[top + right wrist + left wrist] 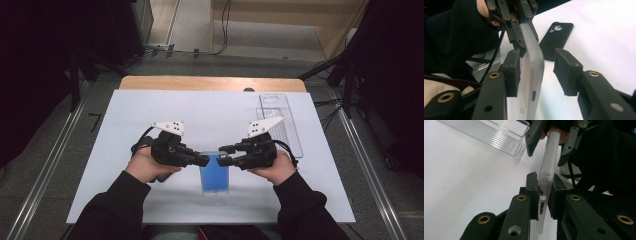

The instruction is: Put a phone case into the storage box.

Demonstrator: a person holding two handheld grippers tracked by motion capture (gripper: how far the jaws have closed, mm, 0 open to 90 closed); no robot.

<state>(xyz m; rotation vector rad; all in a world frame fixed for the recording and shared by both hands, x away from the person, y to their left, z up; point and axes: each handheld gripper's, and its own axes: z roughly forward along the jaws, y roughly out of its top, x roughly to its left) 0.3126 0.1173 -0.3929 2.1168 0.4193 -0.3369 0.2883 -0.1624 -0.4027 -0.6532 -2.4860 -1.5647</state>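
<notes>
Two grippers meeting over the near middle of the white desk (150,105), one at each side of a phone (215,172) with a blue screen and a frosted translucent case. Left gripper (202,161) clamped on the phone's left edge, pads pressing both faces in its own view (545,192). Right gripper (225,155) standing part open at the right edge: one pad touching the case (534,75), the other well clear of it. Phone held on edge just above the desk, near its front edge. Black phone case (555,40) lying flat, camera cut-out up, beside the left hand. Clear ribbed tray (280,125) resting near the far right corner.
</notes>
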